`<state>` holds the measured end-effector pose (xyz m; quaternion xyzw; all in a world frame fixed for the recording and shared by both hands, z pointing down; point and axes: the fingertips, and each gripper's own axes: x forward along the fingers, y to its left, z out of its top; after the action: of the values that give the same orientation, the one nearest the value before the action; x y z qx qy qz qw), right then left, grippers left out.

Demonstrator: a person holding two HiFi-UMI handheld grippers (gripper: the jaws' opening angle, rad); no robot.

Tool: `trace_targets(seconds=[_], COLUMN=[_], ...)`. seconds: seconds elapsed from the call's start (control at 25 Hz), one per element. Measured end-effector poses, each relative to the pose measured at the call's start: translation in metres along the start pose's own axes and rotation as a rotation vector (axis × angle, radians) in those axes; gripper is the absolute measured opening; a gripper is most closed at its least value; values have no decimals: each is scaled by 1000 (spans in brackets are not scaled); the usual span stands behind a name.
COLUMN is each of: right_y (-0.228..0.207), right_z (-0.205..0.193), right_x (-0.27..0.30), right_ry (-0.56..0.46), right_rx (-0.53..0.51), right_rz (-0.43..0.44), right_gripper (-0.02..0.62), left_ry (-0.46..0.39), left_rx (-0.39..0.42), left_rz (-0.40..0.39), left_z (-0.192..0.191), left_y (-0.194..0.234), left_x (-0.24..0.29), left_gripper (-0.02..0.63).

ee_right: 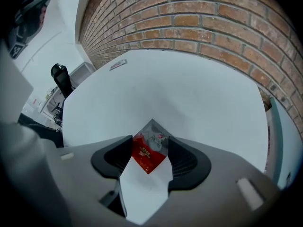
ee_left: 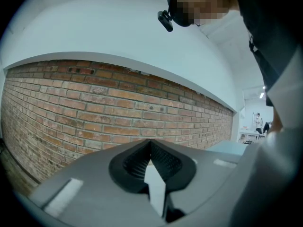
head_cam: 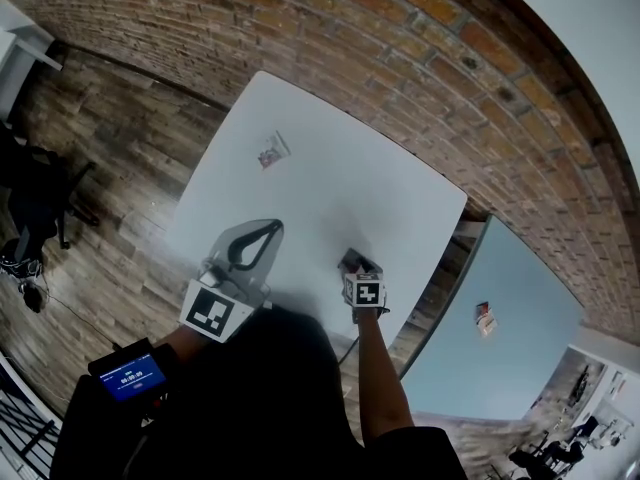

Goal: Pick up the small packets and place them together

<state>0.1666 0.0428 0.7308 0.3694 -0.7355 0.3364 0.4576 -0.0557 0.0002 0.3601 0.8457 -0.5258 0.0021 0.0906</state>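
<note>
A red and silver packet (ee_right: 149, 151) sits between the jaws of my right gripper (ee_right: 150, 143), touching both pads. The gripper is shut on it and points steeply down at the white table (head_cam: 330, 183), near its front edge. From the head view this packet (head_cam: 351, 261) peeks out just beyond the right gripper (head_cam: 358, 266). A second small packet (head_cam: 272, 150) lies on the far left part of the table and shows as a small strip, the far packet (ee_right: 118, 64). My left gripper (head_cam: 262, 238) is shut and empty, held level towards the brick wall (ee_left: 94, 122).
A brick wall (head_cam: 420, 78) runs behind the table. To the right stands a blue-grey table (head_cam: 510, 288) with another small packet (head_cam: 485, 318) on it. Wooden floor (head_cam: 110, 158) lies to the left, with a dark chair (head_cam: 30, 208) there.
</note>
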Motion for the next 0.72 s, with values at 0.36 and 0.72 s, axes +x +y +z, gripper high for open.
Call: trace_targets(seconds=[0.36,0.72], right_y=[9,12], right_z=[-3,-11], right_x=[-6,-8], right_ry=[6,2], right_rx=[-70,-138], right_rz=[16,22], right_gripper=[242,252], left_ry=[2,-4], left_rx=[2,21], left_rz=[13,45], left_z=[-2,-2], left_y=[-12,-28], left_x=[-6,-12], left_gripper=[0,0])
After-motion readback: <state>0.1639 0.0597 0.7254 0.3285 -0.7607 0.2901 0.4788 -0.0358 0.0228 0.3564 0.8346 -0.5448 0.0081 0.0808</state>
